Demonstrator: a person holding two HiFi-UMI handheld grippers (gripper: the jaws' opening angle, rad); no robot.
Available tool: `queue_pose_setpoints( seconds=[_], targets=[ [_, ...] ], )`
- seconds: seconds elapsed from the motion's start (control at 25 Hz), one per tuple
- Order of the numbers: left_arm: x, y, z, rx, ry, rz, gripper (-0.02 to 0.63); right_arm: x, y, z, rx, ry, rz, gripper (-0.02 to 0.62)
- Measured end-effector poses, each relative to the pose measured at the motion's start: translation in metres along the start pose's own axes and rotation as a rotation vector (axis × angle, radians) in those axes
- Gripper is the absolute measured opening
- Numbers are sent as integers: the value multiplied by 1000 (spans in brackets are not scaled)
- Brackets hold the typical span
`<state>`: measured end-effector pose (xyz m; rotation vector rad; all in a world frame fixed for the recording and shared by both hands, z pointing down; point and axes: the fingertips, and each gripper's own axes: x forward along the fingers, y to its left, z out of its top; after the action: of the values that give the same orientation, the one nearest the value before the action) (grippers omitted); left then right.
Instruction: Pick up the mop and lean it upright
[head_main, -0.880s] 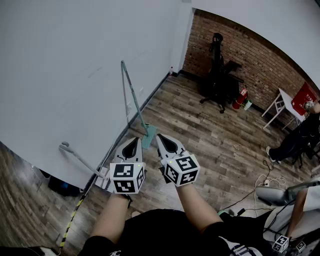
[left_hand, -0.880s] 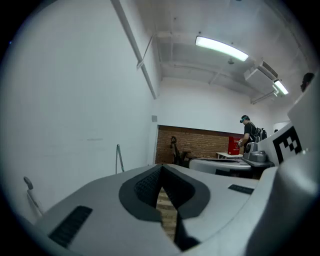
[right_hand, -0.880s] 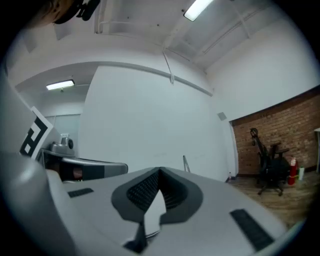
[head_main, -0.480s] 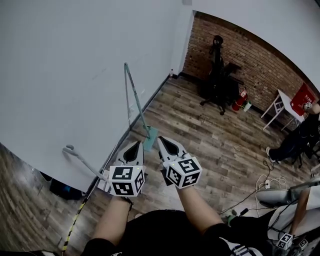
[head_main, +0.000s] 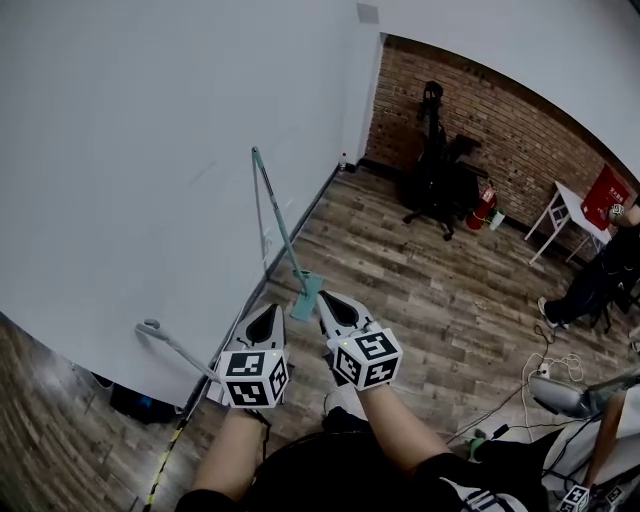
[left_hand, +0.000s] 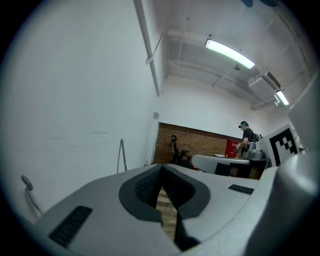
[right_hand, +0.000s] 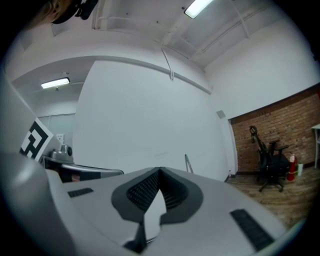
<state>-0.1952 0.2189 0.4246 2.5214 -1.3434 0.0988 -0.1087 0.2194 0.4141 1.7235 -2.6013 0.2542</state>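
Mop (head_main: 280, 222) is seen leaned upright on smooth white wall (head_main: 130, 150), thin teal pole, flat rectangular head (head_main: 306, 296) set on wood-plank floor (head_main: 420, 280) at wall's foot. Left gripper (head_main: 268, 309) and right gripper (head_main: 326, 298) are clenched, nothing grasped, near the head. Brick wall (head_main: 500, 110) noted behind.

Looks like an open office or studio workspace rather than a home. Closed in by a long red brick back wall (head_main: 500, 110) and a plain white partition wall (head_main: 130, 150), over a dark wood-plank floor (head_main: 420, 290). Furnished with a black swivel office chair (head_main: 435, 180) and a small white table (head_main: 570, 205). Fitted with a red fire extinguisher (head_main: 483, 205) beside the chair. Lit by long fluorescent ceiling tubes (left_hand: 230, 54), next to what may be a wall-mounted air-conditioning unit (left_hand: 262, 85). Strewn with loose white cables (head_main: 545, 372).
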Motion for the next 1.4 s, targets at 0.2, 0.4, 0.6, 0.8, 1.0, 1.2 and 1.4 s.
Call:
queue_pose_setpoints(
  seconds=[0.2, 0.4, 0.6, 0.8, 1.0, 1.2, 1.4],
  targets=[
    [52, 4, 11, 47, 8, 27, -8, 37, -46, 11, 31, -34, 5, 5],
    [131, 24, 26, 63, 21, 71, -8, 99, -111, 22, 55, -51, 20, 5],
    [206, 35, 46, 62, 25, 100, -8, 155, -164, 43, 67, -51, 71, 5],
    [264, 40, 54, 55, 40, 141, -8, 192, -207, 49, 82, -35, 114, 5],
    [305, 53, 54, 50, 64, 188, -8, 218, -236, 49, 60, -29, 145, 5],
    [335, 64, 53, 44, 83, 234, -8, 235, -266, 43, 84, -10, 143, 5],
    [367, 84, 54, -9, 85, 213, -8, 265, -280, 35, 106, 17, 158, 5]
  ],
)
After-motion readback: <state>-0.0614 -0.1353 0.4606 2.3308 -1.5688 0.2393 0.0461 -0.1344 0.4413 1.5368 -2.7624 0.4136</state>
